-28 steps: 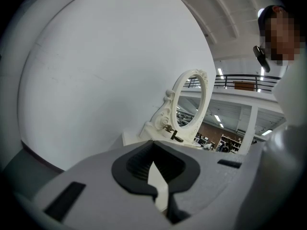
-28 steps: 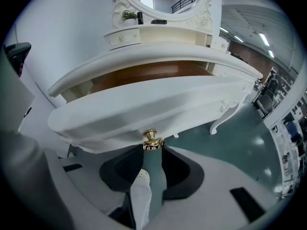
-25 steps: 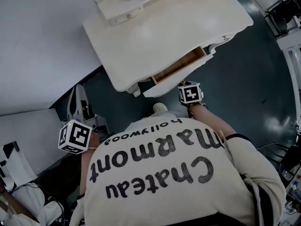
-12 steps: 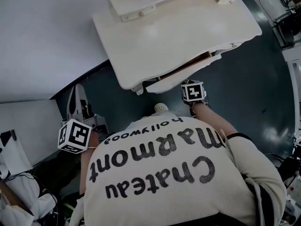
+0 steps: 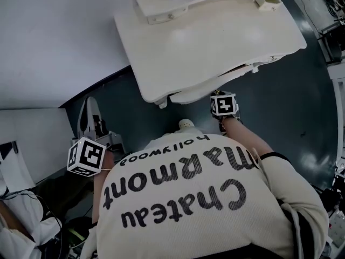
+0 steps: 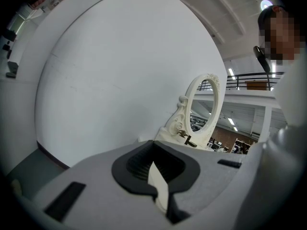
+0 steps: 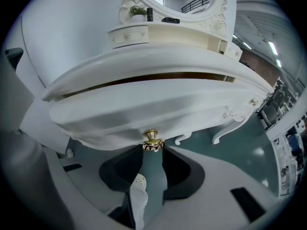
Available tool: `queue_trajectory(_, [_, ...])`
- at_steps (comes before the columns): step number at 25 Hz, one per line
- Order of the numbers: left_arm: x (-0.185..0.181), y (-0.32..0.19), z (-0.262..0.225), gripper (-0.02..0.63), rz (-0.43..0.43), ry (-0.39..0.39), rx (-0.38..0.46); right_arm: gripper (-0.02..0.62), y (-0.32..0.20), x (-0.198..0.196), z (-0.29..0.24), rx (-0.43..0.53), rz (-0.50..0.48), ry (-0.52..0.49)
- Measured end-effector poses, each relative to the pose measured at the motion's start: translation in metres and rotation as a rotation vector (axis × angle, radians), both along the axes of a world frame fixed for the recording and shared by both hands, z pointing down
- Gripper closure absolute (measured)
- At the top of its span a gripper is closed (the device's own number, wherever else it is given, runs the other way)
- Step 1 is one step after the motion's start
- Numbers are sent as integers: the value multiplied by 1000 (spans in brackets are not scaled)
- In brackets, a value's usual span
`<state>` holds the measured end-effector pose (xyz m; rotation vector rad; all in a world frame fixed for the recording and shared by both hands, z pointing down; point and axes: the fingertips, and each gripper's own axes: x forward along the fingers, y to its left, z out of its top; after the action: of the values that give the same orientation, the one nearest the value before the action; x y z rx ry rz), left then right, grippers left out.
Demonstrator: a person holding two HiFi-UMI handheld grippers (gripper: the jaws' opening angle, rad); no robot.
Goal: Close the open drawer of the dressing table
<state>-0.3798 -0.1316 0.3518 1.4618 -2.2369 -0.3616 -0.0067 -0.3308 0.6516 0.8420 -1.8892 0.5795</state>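
One step is judged to be under way: the drawer (image 7: 158, 114) of the dressing table (image 5: 215, 42) is being pressed home. The drawer is being seen almost shut under the near edge of the surface, with only a thin dark slit (image 7: 144, 79) being left above its front panel in the right gripper view.

For a clean close, the push is being best directed straight along the drawer's travel, toward the far side. Force is being best applied at the central knob (image 7: 152, 139), so that the panel is not being skewed to left or right. Pressure is being best eased as the slit is being closed, so that the dressing table is not being jolted.

The right gripper (image 7: 152, 153) is being held with its jaws spread, steeply tilted down. The brass knob is being framed at the jaw tips. It appears to be touched there, not pinched.

The left gripper (image 6: 153, 164) is being held well to the near left, away from the drawer. Its jaws are being kept drawn together at the tips, with nothing being carried.
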Motion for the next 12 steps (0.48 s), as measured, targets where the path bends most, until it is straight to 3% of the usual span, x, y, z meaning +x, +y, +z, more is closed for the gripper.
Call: queue_trajectory(12, [-15,15,3,598,-73,5,1,449,-14,-16,0,2,-28,4])
